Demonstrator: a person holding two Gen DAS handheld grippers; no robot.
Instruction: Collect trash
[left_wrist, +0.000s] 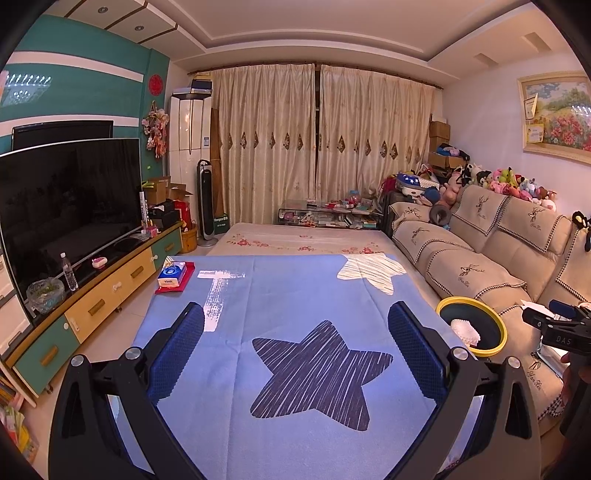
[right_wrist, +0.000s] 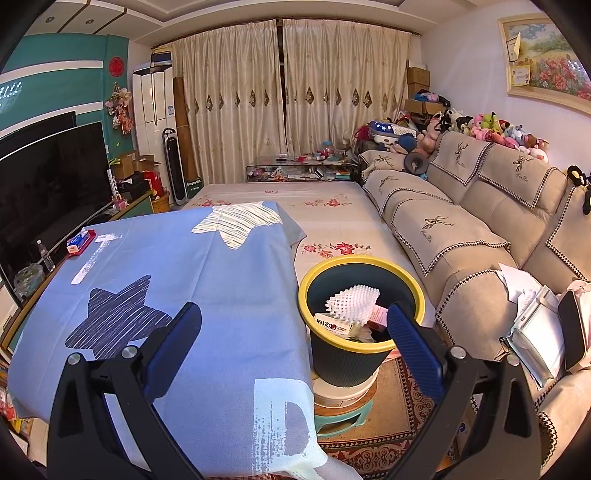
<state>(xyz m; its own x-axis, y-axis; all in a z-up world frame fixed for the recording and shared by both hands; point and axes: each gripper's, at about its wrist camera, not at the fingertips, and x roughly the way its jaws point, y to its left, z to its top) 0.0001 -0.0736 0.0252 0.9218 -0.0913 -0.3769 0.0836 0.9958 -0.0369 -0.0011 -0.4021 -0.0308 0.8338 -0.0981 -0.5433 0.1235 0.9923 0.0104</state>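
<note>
The left tongs stand wide apart and hold nothing, hovering over the blue star-printed cloth on the worktop; the right tongs are likewise spread wide and empty, one finger above the cloth, the other just in front of the bin's near rim. The bin stands upright beside the worktop's right edge, its yellow rim facing up, between worktop and sofa. Inside it a white foam net lies tilted, its long axis slanting up and away from the right tongs; a small white carton lies flat below it. The left view shows only the bin's rim and the foam net; the right view alone shows the carton. Only the left view shows the right tongs from outside, beyond the bin. A tissue pack sits at the cloth's far left corner.
</note>
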